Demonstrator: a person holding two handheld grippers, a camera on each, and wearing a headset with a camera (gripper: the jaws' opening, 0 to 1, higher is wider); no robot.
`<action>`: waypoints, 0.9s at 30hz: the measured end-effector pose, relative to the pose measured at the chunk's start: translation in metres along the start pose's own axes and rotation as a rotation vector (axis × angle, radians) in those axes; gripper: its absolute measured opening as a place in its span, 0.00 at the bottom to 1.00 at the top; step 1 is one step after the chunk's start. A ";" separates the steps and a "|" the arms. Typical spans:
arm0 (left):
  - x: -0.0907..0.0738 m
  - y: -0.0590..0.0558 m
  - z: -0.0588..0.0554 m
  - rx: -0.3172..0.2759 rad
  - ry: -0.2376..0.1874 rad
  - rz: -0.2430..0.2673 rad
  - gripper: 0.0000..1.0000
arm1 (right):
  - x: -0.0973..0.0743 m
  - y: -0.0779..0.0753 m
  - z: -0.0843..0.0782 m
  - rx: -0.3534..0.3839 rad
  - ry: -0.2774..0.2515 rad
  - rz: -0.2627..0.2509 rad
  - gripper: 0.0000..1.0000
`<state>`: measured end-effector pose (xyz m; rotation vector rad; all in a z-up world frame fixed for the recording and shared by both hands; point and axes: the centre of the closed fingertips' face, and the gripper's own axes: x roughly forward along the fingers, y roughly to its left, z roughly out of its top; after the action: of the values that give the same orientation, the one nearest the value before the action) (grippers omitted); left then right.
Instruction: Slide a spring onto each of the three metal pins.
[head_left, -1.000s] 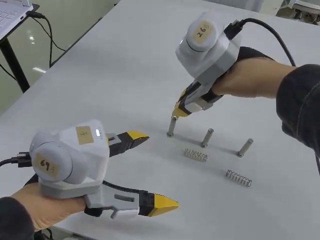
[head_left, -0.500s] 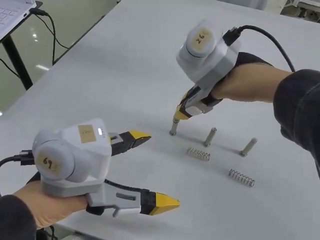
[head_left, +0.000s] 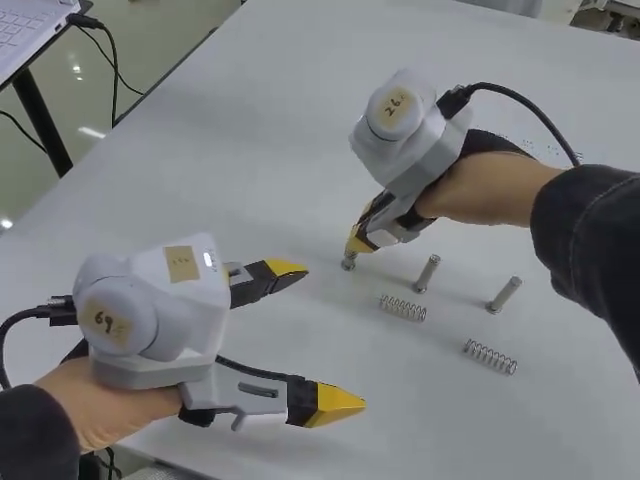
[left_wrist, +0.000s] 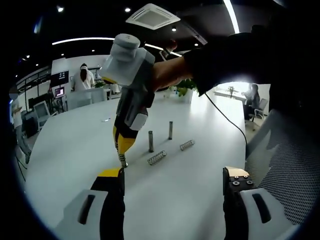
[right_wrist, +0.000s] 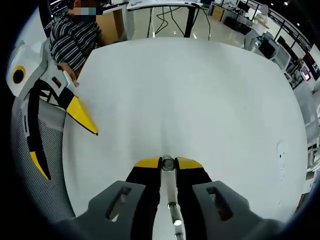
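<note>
**Right claw sinks down the first pin**

The right claw (head_left: 355, 245) has come down since a second ago. Back then most of the short silver metal pin (head_left: 348, 263) at the left end of the row showed under the yellow tips. Now only its foot peeks out on the white counter (head_left: 250, 150). The jaws are pinched together on that pin, and in the right gripper view its round top sits right between the yellow tips. In the left gripper view the bit below the tips looks coiled, though it's too small to be sure.

The middle silver pin (head_left: 427, 273) and the right-hand silver pin (head_left: 503, 294) stand upright and bare. The first loose steel coil spring (head_left: 403, 307) lies flat just in front of the middle pin. The second coil spring (head_left: 490, 357) lies flat too, nearer us, in front of the right-hand pin.

Over at the near left, the left claw (head_left: 328, 335) hovers above the counter with its jaws wide apart, well clear of pins and springs.
</note>
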<state>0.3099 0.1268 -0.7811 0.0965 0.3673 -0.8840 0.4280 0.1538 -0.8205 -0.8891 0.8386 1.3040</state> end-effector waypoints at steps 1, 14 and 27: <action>0.000 0.000 0.000 -0.001 0.000 0.000 0.79 | 0.001 0.000 0.000 0.002 0.001 0.001 0.12; 0.001 0.001 0.000 0.000 -0.002 0.002 0.79 | 0.015 -0.001 -0.007 0.002 0.021 0.013 0.13; 0.002 0.003 -0.001 -0.003 0.000 0.001 0.79 | 0.014 0.004 -0.006 -0.009 0.013 0.018 0.13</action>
<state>0.3129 0.1272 -0.7829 0.0939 0.3687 -0.8823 0.4251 0.1551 -0.8359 -0.8997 0.8528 1.3196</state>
